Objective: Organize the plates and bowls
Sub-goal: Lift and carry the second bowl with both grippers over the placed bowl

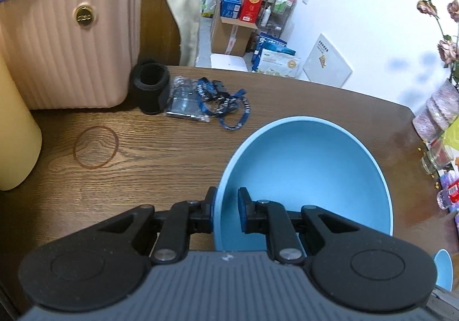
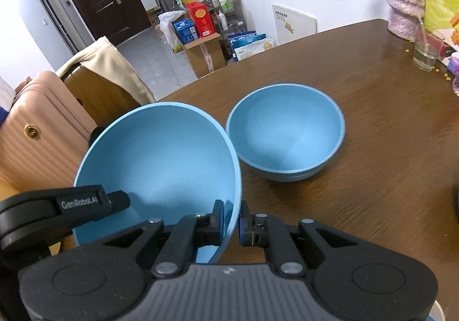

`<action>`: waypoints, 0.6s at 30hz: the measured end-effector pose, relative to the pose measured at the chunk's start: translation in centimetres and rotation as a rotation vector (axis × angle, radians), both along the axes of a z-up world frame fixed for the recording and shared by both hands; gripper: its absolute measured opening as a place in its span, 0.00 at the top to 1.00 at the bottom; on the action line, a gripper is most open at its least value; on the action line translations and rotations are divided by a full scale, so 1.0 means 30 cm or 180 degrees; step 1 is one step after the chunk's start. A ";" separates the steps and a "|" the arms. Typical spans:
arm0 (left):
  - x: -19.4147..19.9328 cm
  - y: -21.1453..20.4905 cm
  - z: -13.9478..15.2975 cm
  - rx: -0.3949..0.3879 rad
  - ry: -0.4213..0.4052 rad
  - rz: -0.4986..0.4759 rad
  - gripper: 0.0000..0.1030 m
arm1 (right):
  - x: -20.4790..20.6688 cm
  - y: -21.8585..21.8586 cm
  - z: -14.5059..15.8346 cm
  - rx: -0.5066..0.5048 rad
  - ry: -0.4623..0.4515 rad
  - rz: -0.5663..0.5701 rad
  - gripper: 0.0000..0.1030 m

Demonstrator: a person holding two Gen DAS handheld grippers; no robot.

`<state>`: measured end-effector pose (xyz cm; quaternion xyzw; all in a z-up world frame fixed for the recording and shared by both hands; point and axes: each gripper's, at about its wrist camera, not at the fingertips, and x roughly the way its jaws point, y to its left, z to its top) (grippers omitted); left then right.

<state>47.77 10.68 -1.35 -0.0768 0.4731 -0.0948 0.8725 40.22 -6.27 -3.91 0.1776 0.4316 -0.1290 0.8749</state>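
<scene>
A large light blue bowl (image 1: 309,174) is held tilted above the brown wooden table (image 1: 149,160). My left gripper (image 1: 226,210) straddles its left rim, one pad outside and one inside, with a small gap showing. My right gripper (image 2: 231,222) is closed on the same bowl (image 2: 160,166) at its right rim. A smaller blue bowl (image 2: 287,129) stands upright on the table (image 2: 387,149) just right of the held one, apart from both grippers. The left gripper's arm (image 2: 66,206) shows at the left of the right wrist view.
A pink suitcase (image 1: 66,43), a black cup (image 1: 149,88), a plastic packet with a blue lanyard (image 1: 212,103) and a yellow cylinder (image 1: 14,131) are at the table's left. A vase (image 2: 404,3) and a glass (image 2: 427,51) stand at the far right. A blue edge (image 1: 444,269) shows low right.
</scene>
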 end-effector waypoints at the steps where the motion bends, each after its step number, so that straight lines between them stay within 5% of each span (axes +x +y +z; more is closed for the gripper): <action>1: -0.005 -0.009 0.004 -0.0007 -0.0007 -0.0021 0.85 | -0.013 -0.014 0.006 -0.0004 -0.0006 -0.0020 0.91; 18: -0.094 -0.201 0.070 -0.0018 -0.0125 -0.0367 0.85 | -0.158 -0.166 0.092 -0.0072 -0.0151 -0.0354 0.91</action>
